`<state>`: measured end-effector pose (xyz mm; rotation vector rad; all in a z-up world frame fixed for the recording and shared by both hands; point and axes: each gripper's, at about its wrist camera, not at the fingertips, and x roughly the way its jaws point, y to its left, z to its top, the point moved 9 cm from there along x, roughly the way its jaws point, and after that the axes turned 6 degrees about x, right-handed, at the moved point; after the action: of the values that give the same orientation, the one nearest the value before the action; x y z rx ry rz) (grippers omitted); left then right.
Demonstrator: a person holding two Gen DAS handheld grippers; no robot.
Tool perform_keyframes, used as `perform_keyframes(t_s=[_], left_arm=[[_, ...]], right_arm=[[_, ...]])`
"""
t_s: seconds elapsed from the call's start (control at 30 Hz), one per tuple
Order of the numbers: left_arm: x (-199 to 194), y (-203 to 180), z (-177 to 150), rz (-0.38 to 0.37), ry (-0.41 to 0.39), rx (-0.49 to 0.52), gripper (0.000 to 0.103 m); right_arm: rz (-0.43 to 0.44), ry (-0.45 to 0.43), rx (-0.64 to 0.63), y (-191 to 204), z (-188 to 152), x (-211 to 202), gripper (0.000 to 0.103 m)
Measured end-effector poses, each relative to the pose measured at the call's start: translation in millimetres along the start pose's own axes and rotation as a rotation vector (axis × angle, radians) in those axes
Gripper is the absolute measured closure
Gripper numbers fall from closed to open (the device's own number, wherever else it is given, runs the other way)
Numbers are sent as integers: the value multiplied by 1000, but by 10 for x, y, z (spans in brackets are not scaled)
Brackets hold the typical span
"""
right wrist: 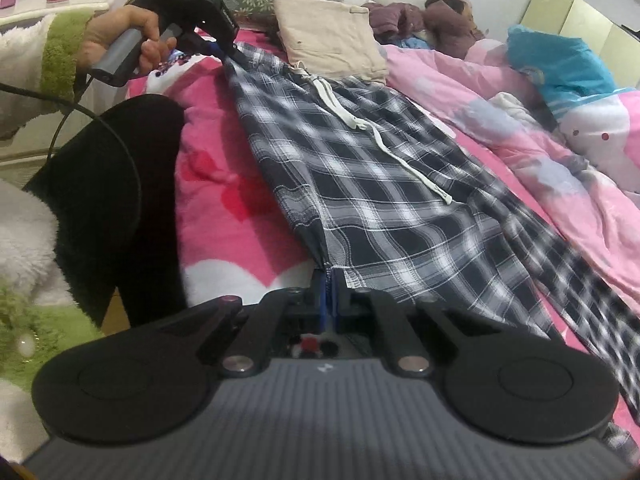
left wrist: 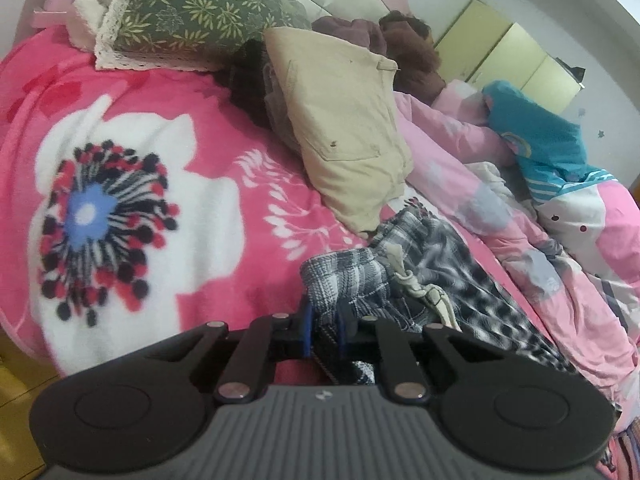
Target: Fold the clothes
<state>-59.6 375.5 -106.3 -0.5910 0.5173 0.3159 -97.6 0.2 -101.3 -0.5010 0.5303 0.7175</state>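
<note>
- Plaid trousers point(right wrist: 360, 168) are stretched over a pink floral blanket point(left wrist: 224, 216).
- One edge is pinched by the left gripper point(left wrist: 324, 330).
- Another edge is clamped by the right gripper point(right wrist: 331, 300).

A broad black gripper body is seen in both wrist views, ribbed grey along its top, with a small pale emblem at centre. Two round black discs are set at four and eight o'clock, and silver screw heads dot the black linkage arms. Blue pads line the left gripper point(left wrist: 324, 330) and the right gripper point(right wrist: 331, 296). At ten o'clock in the right view, a hand point(right wrist: 132, 34) is framed by a fluffy white-and-green sleeve point(right wrist: 60, 52); a black cable point(right wrist: 100, 124) trails below, beside black trousers point(right wrist: 120, 208).
</note>
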Motion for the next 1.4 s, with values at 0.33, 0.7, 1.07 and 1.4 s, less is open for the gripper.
perform_keyframes(t_s=[0.33,0.7,1.07,1.4], left_arm=[[38,78,-85,33,27,47,88],[-336,163,16,88,-81,103,35],[-333,-836,424,-7,-114,233,33],[891,-1330,503,-48,-63,238,38]], right_arm=[[43,25,44,36,-89,36,102],[102,-7,295,-226,-205,-247,75],[-186,-188,806,-2063,-424,-940,69],[110,-85,599,-2346,1575,815,57]])
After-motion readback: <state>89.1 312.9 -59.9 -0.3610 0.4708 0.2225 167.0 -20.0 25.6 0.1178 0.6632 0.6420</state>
